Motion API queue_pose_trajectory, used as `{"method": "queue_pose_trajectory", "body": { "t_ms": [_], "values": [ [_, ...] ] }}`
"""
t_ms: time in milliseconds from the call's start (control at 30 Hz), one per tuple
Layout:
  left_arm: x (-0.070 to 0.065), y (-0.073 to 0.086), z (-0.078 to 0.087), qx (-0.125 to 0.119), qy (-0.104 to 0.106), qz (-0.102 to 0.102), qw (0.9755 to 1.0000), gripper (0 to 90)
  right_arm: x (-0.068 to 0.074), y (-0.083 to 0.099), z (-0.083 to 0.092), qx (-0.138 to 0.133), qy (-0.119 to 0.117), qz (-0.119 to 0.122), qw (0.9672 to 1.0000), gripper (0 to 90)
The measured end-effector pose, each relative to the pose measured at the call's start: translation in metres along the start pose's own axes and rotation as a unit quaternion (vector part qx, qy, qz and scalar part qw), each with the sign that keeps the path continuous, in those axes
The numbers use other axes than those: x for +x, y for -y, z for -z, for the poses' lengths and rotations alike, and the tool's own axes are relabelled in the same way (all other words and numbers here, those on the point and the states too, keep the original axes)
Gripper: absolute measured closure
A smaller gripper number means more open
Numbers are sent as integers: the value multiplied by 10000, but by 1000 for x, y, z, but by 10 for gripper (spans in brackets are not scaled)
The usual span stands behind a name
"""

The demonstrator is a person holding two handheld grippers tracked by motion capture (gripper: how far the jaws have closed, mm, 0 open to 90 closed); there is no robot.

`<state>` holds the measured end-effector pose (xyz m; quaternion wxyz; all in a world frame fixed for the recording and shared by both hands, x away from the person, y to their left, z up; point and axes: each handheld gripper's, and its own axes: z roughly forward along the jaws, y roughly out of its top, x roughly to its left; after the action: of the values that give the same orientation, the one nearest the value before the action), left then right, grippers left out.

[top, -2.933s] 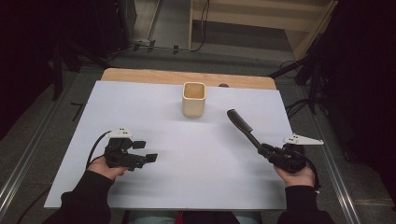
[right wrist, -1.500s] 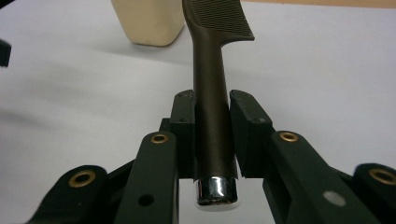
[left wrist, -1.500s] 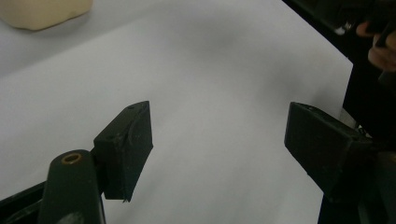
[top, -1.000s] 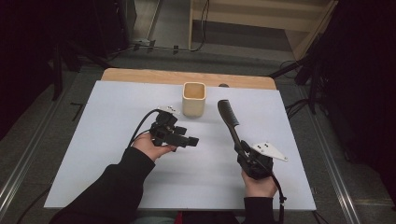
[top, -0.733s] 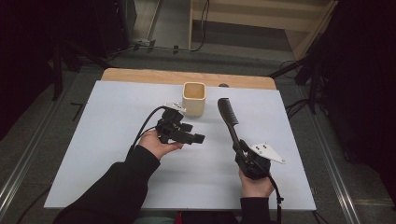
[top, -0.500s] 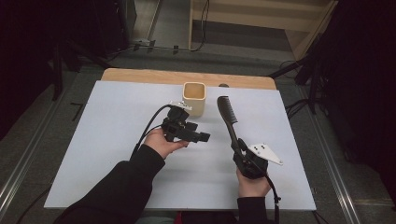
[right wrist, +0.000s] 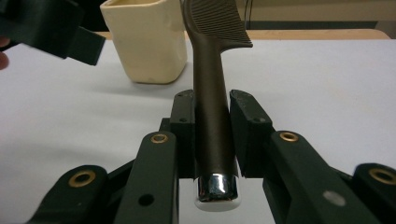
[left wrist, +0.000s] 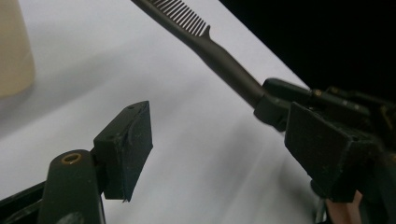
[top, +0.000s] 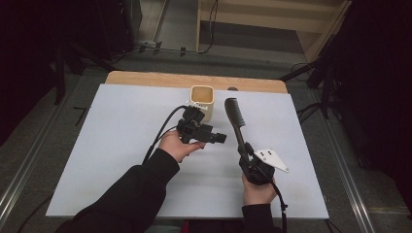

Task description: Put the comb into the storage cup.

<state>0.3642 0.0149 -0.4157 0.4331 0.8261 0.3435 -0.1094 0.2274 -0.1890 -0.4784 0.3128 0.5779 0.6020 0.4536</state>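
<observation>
Your right gripper (top: pixel 246 151) pinches the handle of the dark brown plastic comb (top: pixel 235 118), both pads pressed flat against its sides, as the right gripper view shows (right wrist: pixel 212 135). The comb's chrome end cap sits just at the near ends of the pads, and its toothed head points away from you toward the far edge of the white table sheet (top: pixel 111 126). The head ends just right of the cream square ceramic cup (top: pixel 202 100), near it but apart.

Your left gripper (top: pixel 211 137) has its jaws spread wide with nothing between them; in the left gripper view (left wrist: pixel 219 154) the comb's handle runs beyond the gap. The gripper lies level just in front of the cup, pointing right toward the comb.

For moving room, the sheet is bare to the left of your left forearm and along the near edge between your arms. To the right of the comb, bare sheet runs to the right edge. The strip of bare wooden tabletop (top: pixel 145 78) behind the cup marks the far limit, and the cup stands close to it.

Against the frame about three seconds back, your left gripper has come from the near left of the sheet up to the cup. The comb, then slanting toward the far left from the right side, now stands closer to centre and points nearly straight away.
</observation>
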Motion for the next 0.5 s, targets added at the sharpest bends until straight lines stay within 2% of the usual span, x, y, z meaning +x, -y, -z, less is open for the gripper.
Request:
{"method": "queue_pose_trajectory", "body": {
  "t_ms": [100, 333, 500],
  "values": [
    [-2, -1, -3, 8, 46, 128, 9999, 267, 2, 0, 0, -69, 4, -29, 10000, 703],
    [-8, -7, -10, -102, -180, 106, 9997, 267, 5, 0, 1, -246, 76, -34, 9997, 703],
    [-14, -15, -16, -207, -329, -29, 9992, 282, 5, 0, 0, -326, 113, -135, 9993, 703]
  ]
}}
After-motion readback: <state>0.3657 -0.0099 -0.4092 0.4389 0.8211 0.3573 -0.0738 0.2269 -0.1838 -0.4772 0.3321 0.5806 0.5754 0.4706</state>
